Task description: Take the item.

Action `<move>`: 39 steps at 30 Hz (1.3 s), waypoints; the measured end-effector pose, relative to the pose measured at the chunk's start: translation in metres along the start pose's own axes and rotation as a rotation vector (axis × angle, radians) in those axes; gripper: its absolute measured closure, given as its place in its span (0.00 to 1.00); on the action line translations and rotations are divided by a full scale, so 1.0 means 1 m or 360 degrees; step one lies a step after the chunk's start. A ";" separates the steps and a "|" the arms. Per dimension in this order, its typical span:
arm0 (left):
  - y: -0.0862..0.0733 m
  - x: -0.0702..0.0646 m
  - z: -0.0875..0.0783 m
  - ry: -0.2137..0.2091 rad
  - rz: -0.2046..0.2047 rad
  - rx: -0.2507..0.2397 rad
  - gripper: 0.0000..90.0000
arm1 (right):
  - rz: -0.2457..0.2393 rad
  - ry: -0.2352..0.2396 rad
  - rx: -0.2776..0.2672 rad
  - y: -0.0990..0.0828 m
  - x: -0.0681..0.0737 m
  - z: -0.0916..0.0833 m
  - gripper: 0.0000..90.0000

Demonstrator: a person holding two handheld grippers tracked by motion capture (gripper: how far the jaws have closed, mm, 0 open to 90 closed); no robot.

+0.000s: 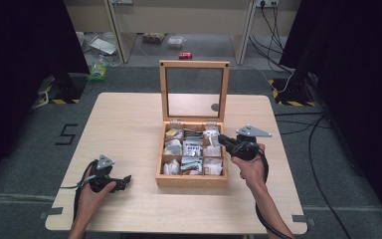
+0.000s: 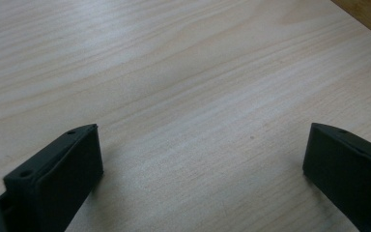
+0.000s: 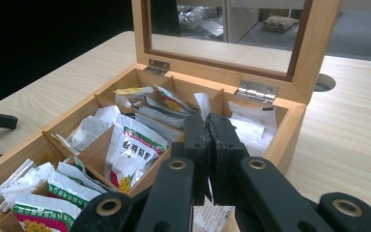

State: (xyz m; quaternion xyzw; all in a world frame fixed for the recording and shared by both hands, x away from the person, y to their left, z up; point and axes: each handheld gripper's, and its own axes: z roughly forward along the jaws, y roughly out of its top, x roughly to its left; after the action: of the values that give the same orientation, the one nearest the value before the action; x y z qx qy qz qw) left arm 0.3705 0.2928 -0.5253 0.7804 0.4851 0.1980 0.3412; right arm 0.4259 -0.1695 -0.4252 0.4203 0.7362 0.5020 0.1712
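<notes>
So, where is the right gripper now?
In the high view the right gripper hangs over the right-hand compartments of the open wooden box, its jaws shut on a white packet.

- The table (image 1: 129, 119) lies bare to the left of the wooden box (image 1: 191, 181); a hand passes freely there
- The upright glass lid (image 1: 194, 89) walls off the box's far side
- Packets (image 3: 130, 150) crowd the compartments; dividers leave narrow gaps
- The right gripper (image 1: 218, 139) sits over the box's right column; its jaws pinch a white packet (image 3: 207, 215)

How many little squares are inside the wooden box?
9 compartments in the wooden box, three rows of three: a back row near the hinges, a middle row, and a front row nearest the person. All hold tea packets; the right gripper covers part of the back right one.
</notes>
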 end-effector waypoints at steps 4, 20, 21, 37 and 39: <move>0.000 0.000 0.000 0.0001 -0.0001 -0.0001 0.00 | 0.0013 -0.0006 -0.0012 0.002 -0.002 -0.003 0.97; 0.000 0.000 0.000 0.0000 -0.0001 -0.0001 0.00 | 0.0059 -0.0055 -0.0079 0.006 -0.017 -0.017 0.97; 0.000 0.000 0.000 0.0000 0.0000 -0.0001 0.00 | 0.0064 -0.0063 -0.0080 0.007 -0.017 -0.018 0.97; 0.000 0.000 0.000 0.0001 0.0000 -0.0001 0.00 | 0.0125 -0.0157 -0.0100 0.002 -0.041 -0.027 0.97; 0.000 0.000 0.000 0.0000 0.0000 -0.0001 0.00 | 0.0131 -0.0164 -0.0095 0.001 -0.043 -0.027 0.97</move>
State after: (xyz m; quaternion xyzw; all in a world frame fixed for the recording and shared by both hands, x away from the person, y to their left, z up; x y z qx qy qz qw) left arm 0.3704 0.2928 -0.5254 0.7802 0.4851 0.1983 0.3415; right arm 0.4334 -0.2194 -0.4194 0.4704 0.6931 0.5081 0.2006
